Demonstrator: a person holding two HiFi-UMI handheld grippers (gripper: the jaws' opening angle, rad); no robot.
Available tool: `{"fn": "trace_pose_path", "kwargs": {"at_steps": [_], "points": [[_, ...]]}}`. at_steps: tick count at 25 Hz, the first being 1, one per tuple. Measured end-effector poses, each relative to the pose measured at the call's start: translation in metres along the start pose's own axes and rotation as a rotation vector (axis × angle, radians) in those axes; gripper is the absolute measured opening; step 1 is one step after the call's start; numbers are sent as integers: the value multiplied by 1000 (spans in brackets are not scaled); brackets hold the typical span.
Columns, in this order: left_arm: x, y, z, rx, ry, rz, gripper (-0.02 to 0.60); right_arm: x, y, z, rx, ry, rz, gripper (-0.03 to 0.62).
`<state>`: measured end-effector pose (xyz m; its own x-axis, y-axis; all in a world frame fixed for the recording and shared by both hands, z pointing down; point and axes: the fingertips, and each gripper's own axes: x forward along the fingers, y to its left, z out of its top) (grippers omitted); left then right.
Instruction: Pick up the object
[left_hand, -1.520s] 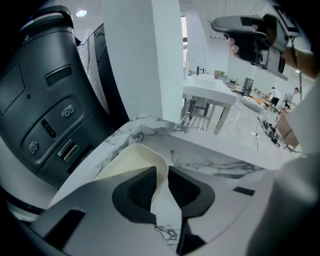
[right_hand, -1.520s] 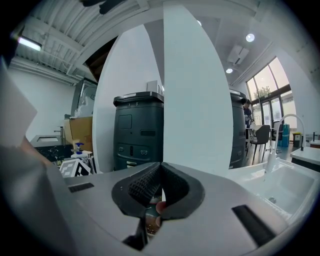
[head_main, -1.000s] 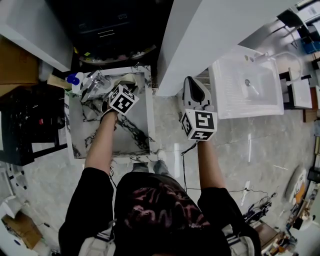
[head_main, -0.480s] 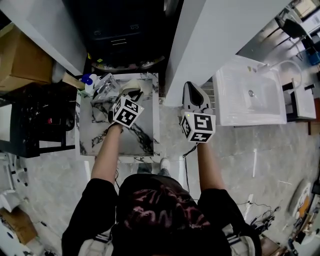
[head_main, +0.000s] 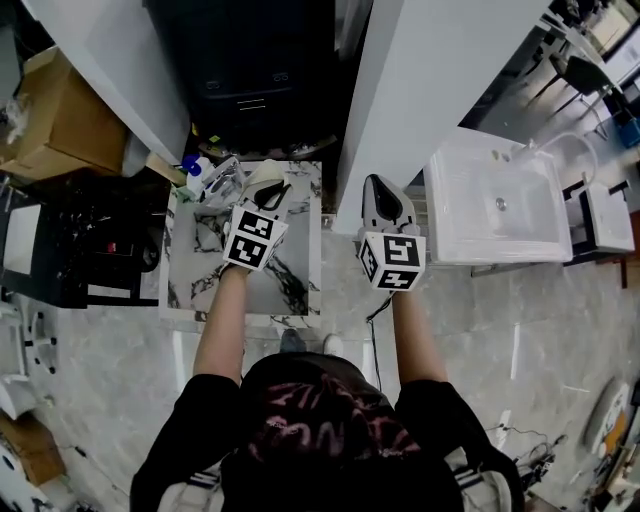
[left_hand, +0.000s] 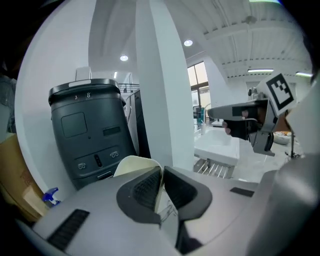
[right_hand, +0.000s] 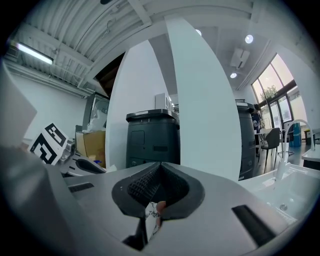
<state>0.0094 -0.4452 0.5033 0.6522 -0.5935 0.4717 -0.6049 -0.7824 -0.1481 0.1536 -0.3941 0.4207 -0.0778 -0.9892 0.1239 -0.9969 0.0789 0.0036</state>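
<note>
Evidently the lift is in hand. The left tool (left_hand: 161, 186) is pinching a thin cream sheet-like object (left_hand: 131, 165) by its edge. The piece stands up between the pads, over the far part of the marble tabletop (head_main: 290, 285). The right tool (right_hand: 159, 189) is pressed together on nothing, beside the white column. The next move, as judged, calls for a steady raise with the grip unchanged. Compared with a second ago, the left tool has drawn back from the crinkled silver packet (head_main: 220, 182), with the object still pinched.

Left tool (left_hand: 161, 176), with the cream object (left_hand: 131, 165), now higher above the marble table (head_main: 196, 296).
</note>
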Motion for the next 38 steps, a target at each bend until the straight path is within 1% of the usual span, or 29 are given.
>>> {"fn": "trace_pose_path", "kwargs": {"at_steps": [8,10,15,20,25,38], "points": [[-56,-7,59,5,-170,79,34,-19,9,21,-11,-37,25,15],[-70,-8,69,4,-195,100,34,-24,14,28,-7,-50,37,15],[-101,-6,84,-30,-254,147,34,-35,26,42,-19,-80,67,14],[-123,-12,93,-29,-287,175,34,-46,28,51,-37,-90,81,14],[-136,-15,100,-35,-313,189,34,-53,26,55,-38,-97,69,14],[-146,-13,99,-53,-353,206,34,-55,26,57,-52,-99,53,14]]}}
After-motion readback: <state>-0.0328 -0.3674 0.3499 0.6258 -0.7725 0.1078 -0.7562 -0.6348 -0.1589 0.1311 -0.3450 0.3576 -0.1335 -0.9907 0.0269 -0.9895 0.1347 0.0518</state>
